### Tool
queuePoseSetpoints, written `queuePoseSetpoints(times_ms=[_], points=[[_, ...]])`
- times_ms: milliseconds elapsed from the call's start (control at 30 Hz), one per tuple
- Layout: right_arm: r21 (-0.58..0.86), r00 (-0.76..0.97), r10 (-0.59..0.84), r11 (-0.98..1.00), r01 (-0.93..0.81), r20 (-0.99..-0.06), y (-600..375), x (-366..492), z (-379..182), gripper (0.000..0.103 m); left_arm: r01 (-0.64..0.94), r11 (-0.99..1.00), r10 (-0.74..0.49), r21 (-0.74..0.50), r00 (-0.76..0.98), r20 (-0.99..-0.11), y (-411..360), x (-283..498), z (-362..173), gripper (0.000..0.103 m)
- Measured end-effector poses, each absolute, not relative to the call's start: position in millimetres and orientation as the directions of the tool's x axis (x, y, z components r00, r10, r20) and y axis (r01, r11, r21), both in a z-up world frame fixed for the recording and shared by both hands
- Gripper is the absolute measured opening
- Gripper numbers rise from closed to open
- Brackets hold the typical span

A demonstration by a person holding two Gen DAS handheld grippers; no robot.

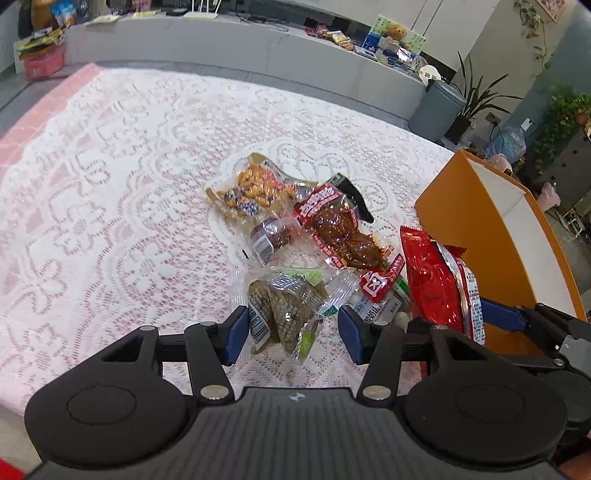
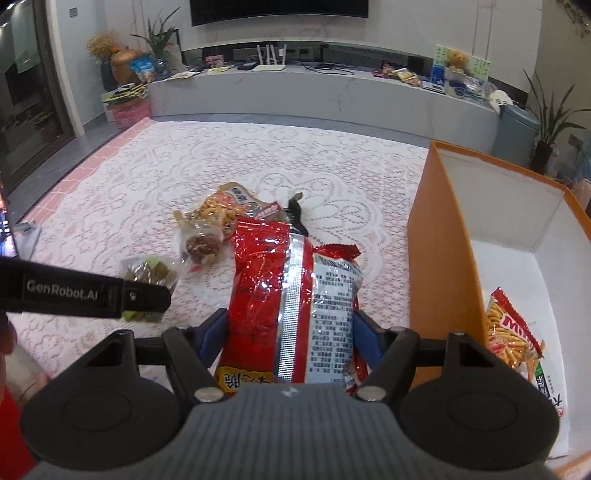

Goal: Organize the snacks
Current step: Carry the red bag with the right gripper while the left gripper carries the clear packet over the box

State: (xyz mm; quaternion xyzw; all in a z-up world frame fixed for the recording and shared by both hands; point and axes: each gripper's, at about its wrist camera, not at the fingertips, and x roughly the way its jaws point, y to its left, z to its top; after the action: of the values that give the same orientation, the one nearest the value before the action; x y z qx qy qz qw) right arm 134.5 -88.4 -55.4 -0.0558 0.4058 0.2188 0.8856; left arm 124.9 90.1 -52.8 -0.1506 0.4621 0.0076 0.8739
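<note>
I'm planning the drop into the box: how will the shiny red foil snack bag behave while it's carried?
The shiny red foil snack bag looks puffy and crinkled, so it is probably light and will flex between the right gripper fingers. Its glossy foil may slide in the grip. Its free top end, unsupported, could droop or sway near the orange cardboard box.

— What sort of place is this?
— A home living room. A wall-mounted television [image 2: 279, 11] hangs at twelve o'clock above a long grey media ledge [image 2: 332, 96] carrying a router [image 2: 271, 61] and a teddy bear [image 2: 456, 59].
— Anything else?
— Potted plants [image 2: 550, 122] at two o'clock, and a lace cloth [image 2: 258, 162] over the surface.
</note>
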Motion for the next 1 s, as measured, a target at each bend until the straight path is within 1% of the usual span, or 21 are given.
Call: queuePoseSetpoints(times_ms=[167,400,533,700,900,1000], points=[[0.142,0.52,0.392,0.879,-0.456,-0.759,-100,128,-34,0.07,-0.12,0.968,-0.111,-0.221,0.585,-0.803,80,119,-31,0.06],[0.101,0.528,0.394,0.861,-0.498,-0.753,-128,119,12,0.07,-0.02,0.976,-0.156,-0.215,0.625,-0.765,47,116,6,0.06],[0.053,0.54,0.364,0.861,-0.506,-0.758,-149,120,32,0.07,0.053,0.974,-0.204,-0.222,0.638,-0.743,21,122,23,0.06],[0.046,0.512,0.332,0.869,-0.493,-0.792,-179,130,42,0.07,0.133,0.97,-0.242,-0.206,0.647,-0.723,-17,137,37,0.06],[-0.042,0.526,0.234,0.887,-0.46,-0.818,-220,142,43,0.07,0.233,0.951,-0.308,-0.204,0.631,-0.712,-64,161,37,0.059],[-0.062,0.528,0.205,0.894,-0.444,-0.824,-240,150,38,0.07,0.288,0.939,-0.332,-0.188,0.617,-0.713,-87,173,31,0.059]])
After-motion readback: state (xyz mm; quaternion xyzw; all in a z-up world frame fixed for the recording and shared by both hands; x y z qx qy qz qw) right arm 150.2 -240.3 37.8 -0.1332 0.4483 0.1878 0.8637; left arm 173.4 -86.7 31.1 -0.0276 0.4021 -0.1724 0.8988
